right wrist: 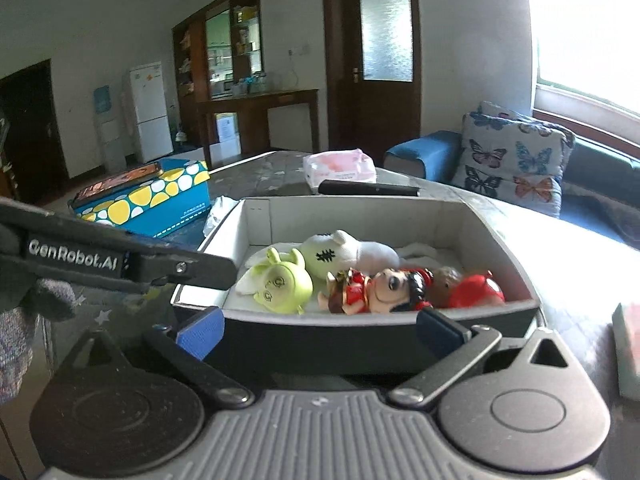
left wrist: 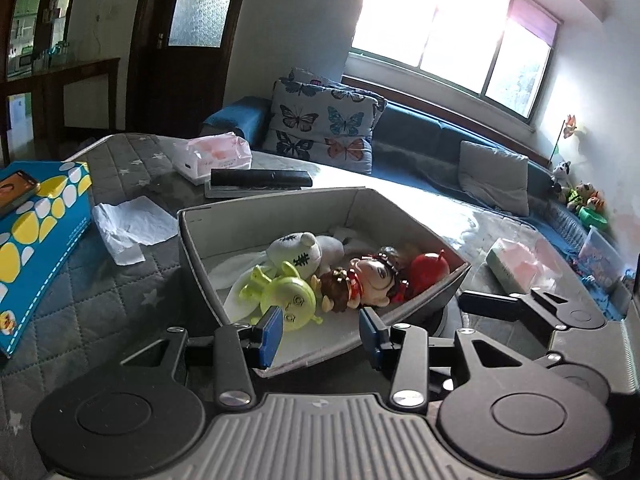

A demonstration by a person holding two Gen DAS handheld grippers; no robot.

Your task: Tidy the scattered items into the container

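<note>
- A grey open-topped container (left wrist: 280, 216) is sitting on a quilted grey table cover (left wrist: 100, 280) printed with stars.
- Inside the container, four toys are lying close together on its pale floor: a green figure (left wrist: 288, 300) at the near left, a white plush (left wrist: 304, 250) just behind it, a red-dressed doll (left wrist: 368, 280) touching the green one, and a red round toy (left wrist: 428, 270) at the right wall.
- A blue and yellow box (left wrist: 44, 232) is standing to the left of the container, with a phone (left wrist: 16, 190) lying on top of it.
- A crumpled white tissue (left wrist: 128, 228) is lying between the box and the container.
- Beyond the far wall, a black remote (left wrist: 260, 178) is resting near a pink tissue pack (left wrist: 212, 154).
- Another tissue pack (left wrist: 516, 264) is lying on the table to the right of the container.
- A butterfly cushion (left wrist: 324, 124) is leaning on a blue sofa (left wrist: 440, 140) behind the table.
- The left gripper (left wrist: 320, 336) is hanging at the container's near edge, its blue pads (left wrist: 270, 336) spread apart and gripping nothing.
- The right gripper (right wrist: 320, 330) is sitting low against the near wall of the container (right wrist: 360, 344), its blue pads (right wrist: 200, 332) spread wide with nothing between them.
- In the right wrist view, the left gripper's body (right wrist: 100, 260) is reaching across to the container's left corner.
</note>
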